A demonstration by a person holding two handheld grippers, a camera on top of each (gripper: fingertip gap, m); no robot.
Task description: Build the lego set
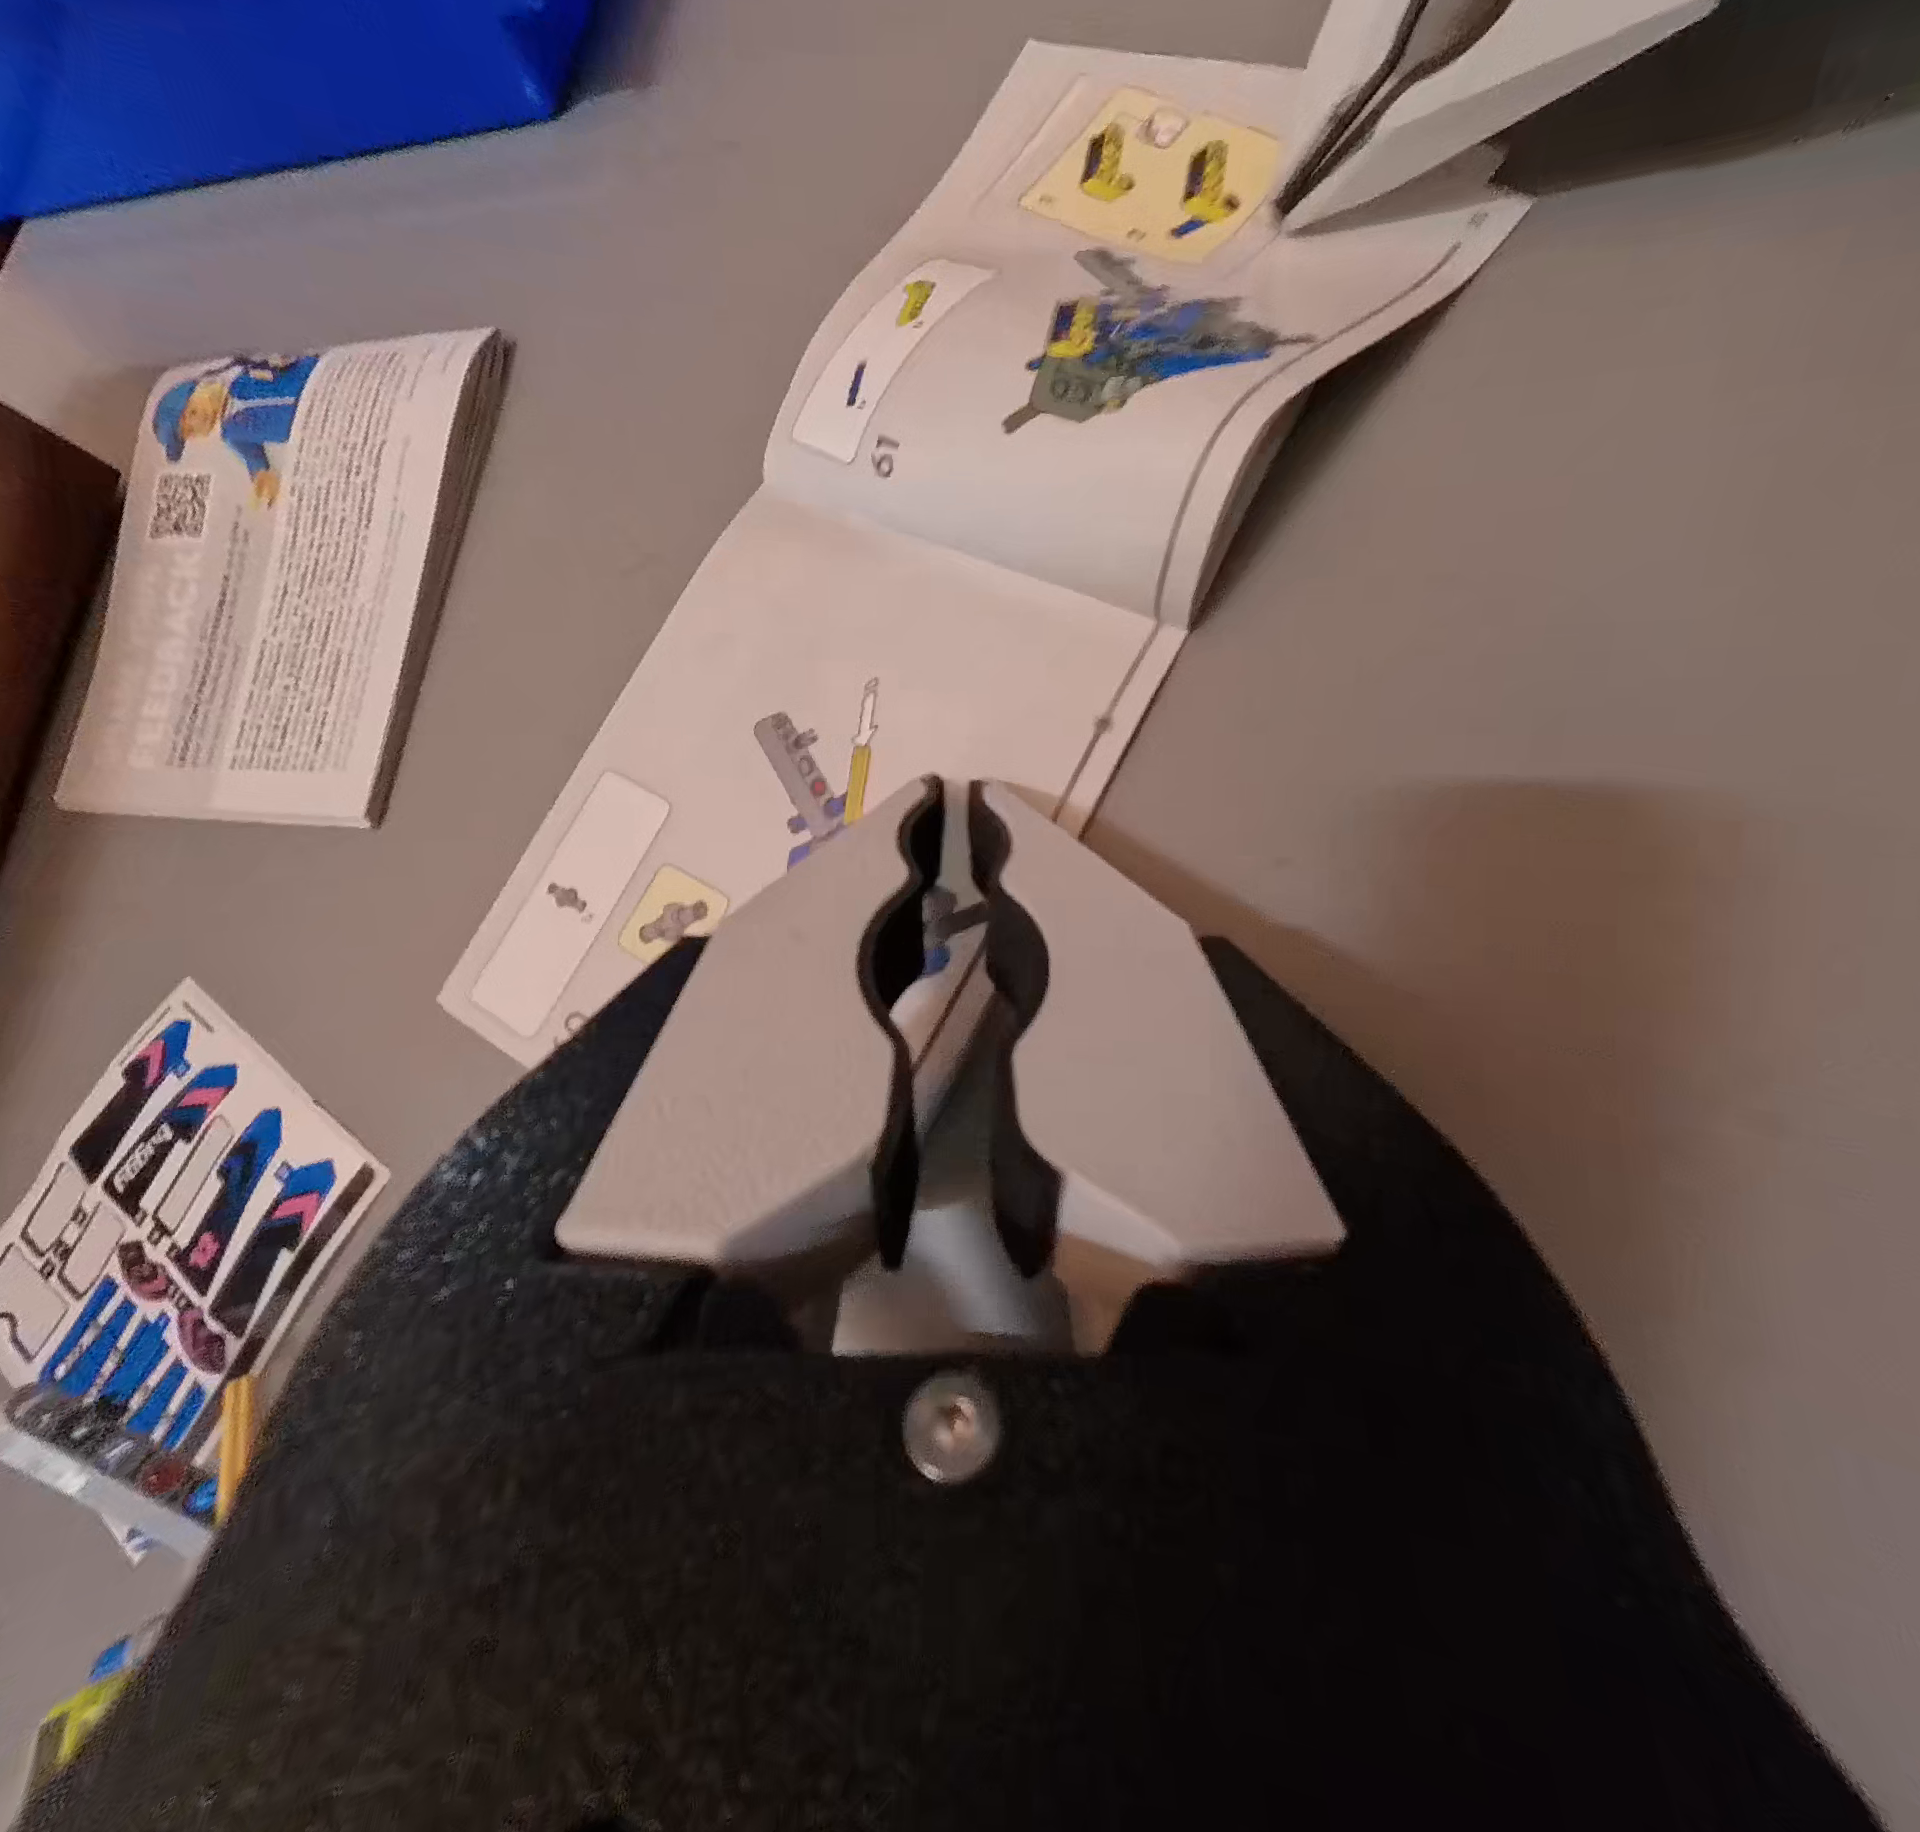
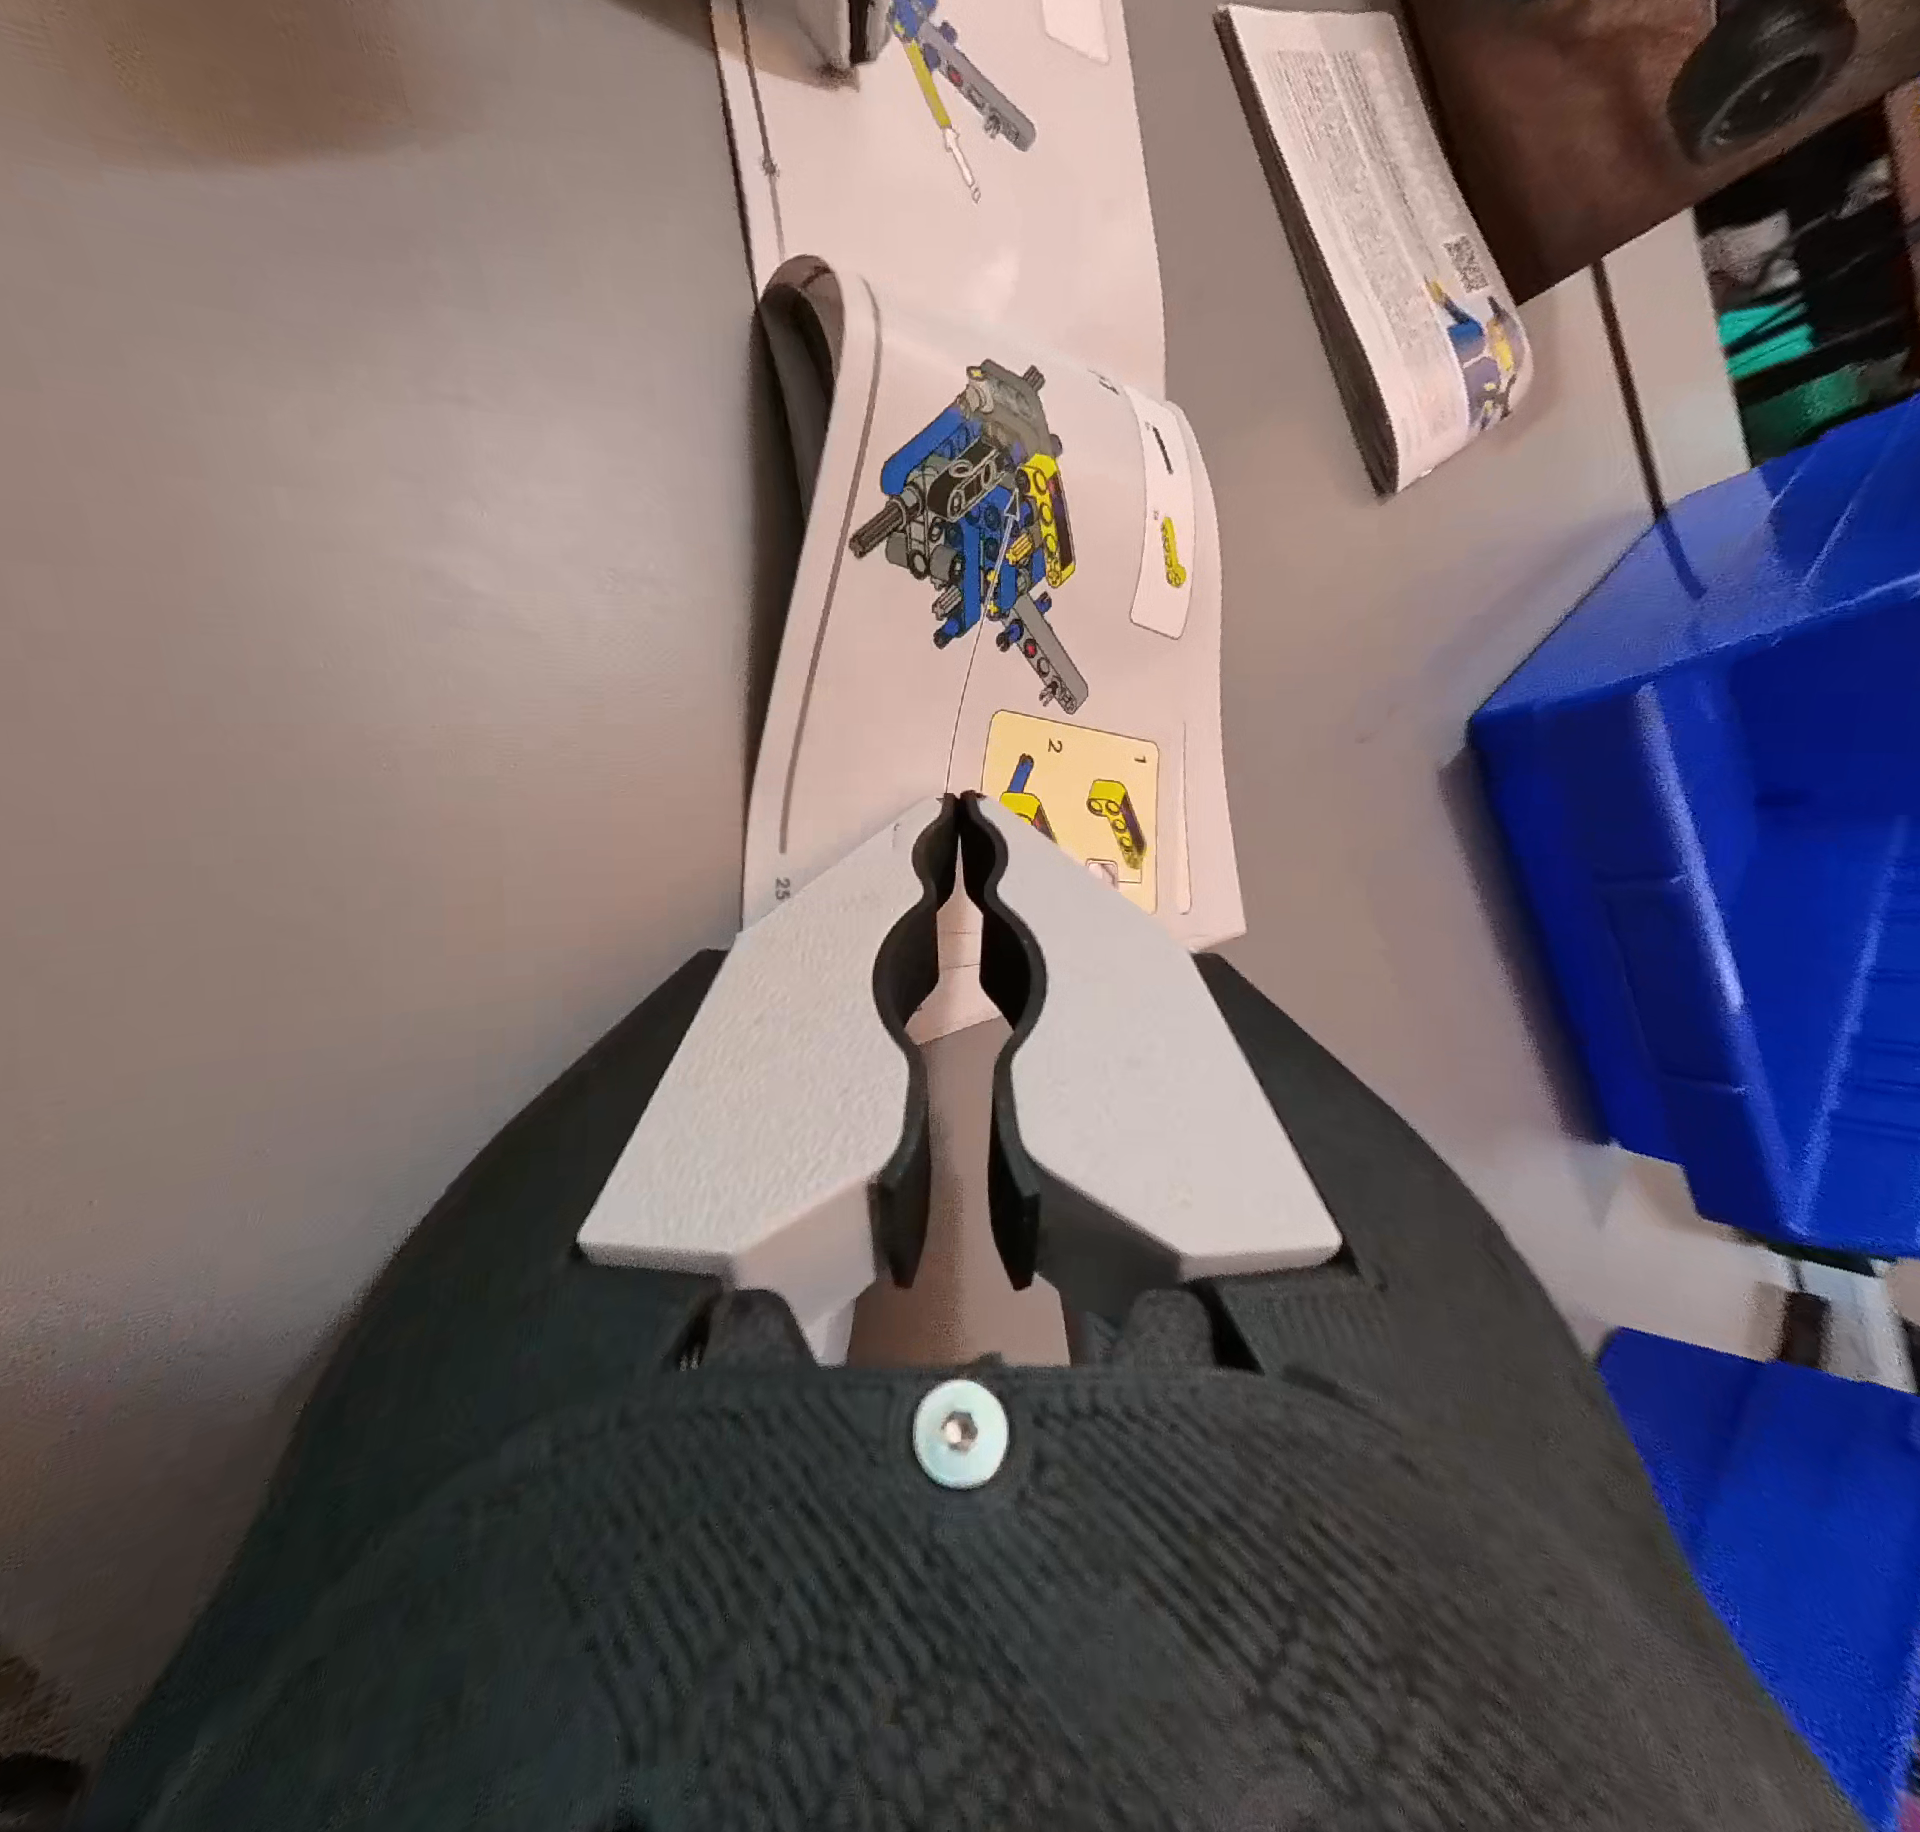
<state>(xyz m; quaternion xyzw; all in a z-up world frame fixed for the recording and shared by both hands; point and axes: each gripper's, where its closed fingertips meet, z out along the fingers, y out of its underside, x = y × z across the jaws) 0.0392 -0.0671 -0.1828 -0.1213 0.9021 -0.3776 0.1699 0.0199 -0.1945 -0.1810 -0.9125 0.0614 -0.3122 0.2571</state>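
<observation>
Booklet (image 2: 997, 556) just beyond closed right fingers (image 2: 1122, 1055)

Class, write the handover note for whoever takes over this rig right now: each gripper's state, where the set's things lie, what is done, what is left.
Left gripper: jaws shut, empty, over the open instruction booklet.
Right gripper: jaws shut, empty, over the same booklet's other end.
Closed booklet and sticker sheet lie on the grey table; blue bins stand beside.
A wheeled model sits on a brown surface at the far edge.
Done: nothing in hand. Left: pick parts, build on.
</observation>
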